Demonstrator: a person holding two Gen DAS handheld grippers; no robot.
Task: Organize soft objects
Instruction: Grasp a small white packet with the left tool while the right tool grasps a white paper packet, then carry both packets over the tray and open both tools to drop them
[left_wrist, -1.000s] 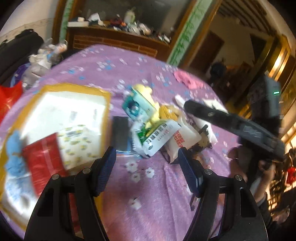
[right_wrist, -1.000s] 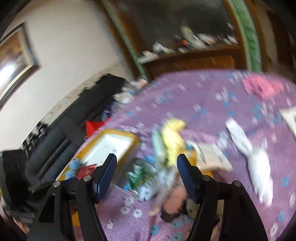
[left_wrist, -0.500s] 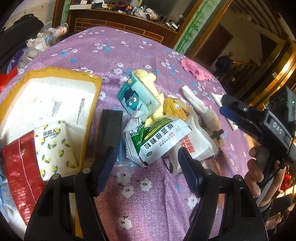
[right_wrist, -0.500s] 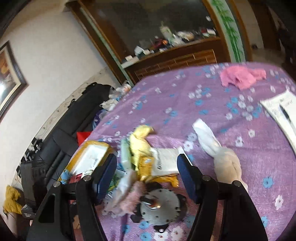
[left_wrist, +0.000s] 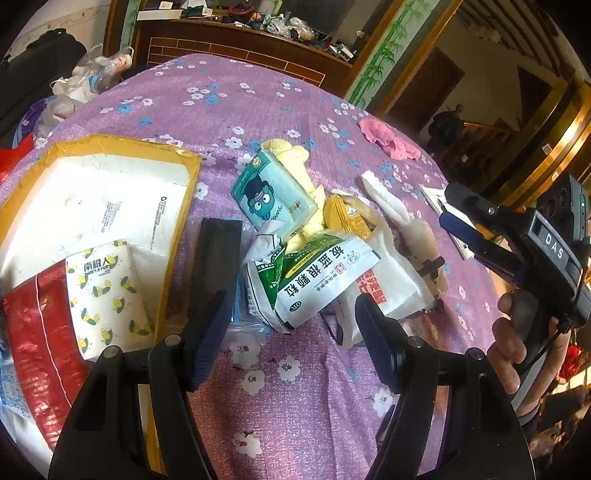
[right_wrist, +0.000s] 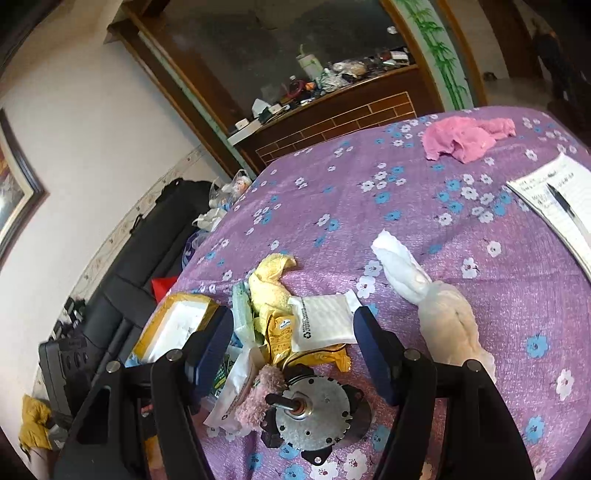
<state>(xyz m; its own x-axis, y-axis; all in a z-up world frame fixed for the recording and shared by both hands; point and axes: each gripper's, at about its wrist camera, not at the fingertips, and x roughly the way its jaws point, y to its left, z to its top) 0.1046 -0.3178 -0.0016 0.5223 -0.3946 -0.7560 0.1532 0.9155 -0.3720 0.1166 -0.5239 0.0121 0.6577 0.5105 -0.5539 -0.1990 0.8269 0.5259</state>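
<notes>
A pile of soft things lies mid-table: a yellow towel (left_wrist: 291, 157), a teal tissue pack (left_wrist: 271, 192), a green-and-white sachet (left_wrist: 314, 273), a white plastic bag (left_wrist: 391, 284) and a white-and-beige cloth (left_wrist: 402, 218). My left gripper (left_wrist: 291, 332) is open and empty just short of the sachet. My right gripper (right_wrist: 293, 354) is open and empty above a metal motor (right_wrist: 314, 413) and a pink fuzzy piece (right_wrist: 258, 395). The right gripper also shows in the left wrist view (left_wrist: 480, 229). A pink cloth (right_wrist: 465, 136) lies far back.
A yellow-edged box (left_wrist: 110, 155) at left holds a lemon-print tissue pack (left_wrist: 107, 295) and a red bag (left_wrist: 33, 350). A black block (left_wrist: 216, 254) lies beside it. A notepad with pen (right_wrist: 554, 199) sits at right. A dark sofa (right_wrist: 122, 266) stands beyond the table's left edge.
Both grippers have steadied over the pile after a fast swing. The right gripper has come down nearer the motor and the cloths. Nothing on the table has moved.
</notes>
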